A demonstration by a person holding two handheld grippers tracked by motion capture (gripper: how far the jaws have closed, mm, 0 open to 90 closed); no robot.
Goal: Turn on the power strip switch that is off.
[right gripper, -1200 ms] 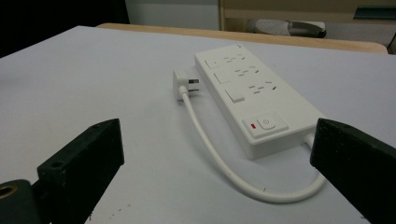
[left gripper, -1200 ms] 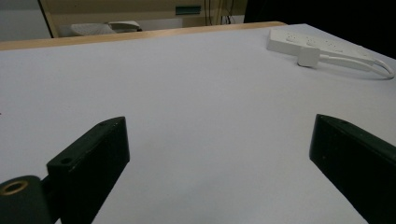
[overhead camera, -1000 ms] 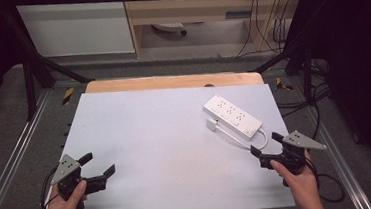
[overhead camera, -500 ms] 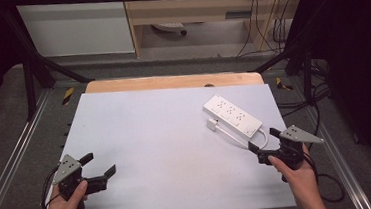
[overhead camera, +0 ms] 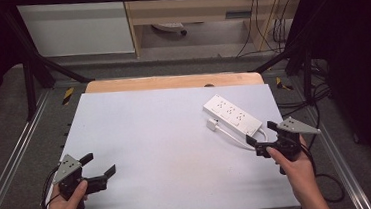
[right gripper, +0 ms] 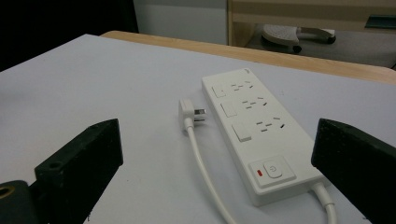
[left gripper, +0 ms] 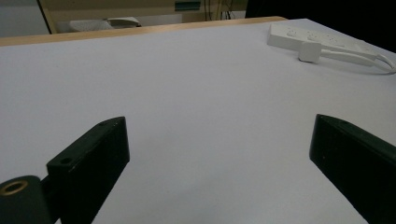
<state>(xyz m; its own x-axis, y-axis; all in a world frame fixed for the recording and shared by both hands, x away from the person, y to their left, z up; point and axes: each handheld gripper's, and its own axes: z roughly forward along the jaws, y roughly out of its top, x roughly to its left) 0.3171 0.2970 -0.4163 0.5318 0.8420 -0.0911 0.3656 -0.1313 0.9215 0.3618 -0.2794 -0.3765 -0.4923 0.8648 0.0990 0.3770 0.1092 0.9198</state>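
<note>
A white power strip [overhead camera: 232,114] lies on the right half of the white table top [overhead camera: 166,136], its white cable looping back so the plug [overhead camera: 211,124] rests beside it. In the right gripper view the power strip [right gripper: 254,128] and its plug [right gripper: 189,110] lie just ahead of the wide-apart jaws. My right gripper [overhead camera: 262,136] is open, close to the strip's near end, with nothing held. My left gripper [overhead camera: 99,165] is open at the near left of the table, also empty. In the left gripper view the power strip [left gripper: 322,43] shows far off at upper right.
A wooden strip [overhead camera: 171,81] edges the table's far side. Metal frame rails [overhead camera: 7,163] run along both sides, and black cables [overhead camera: 318,99] hang off the right. A white cabinet [overhead camera: 77,27] and shelving stand beyond the table.
My right gripper has moved forward a little, toward the near end of the power strip. The left gripper has stayed where it was.
</note>
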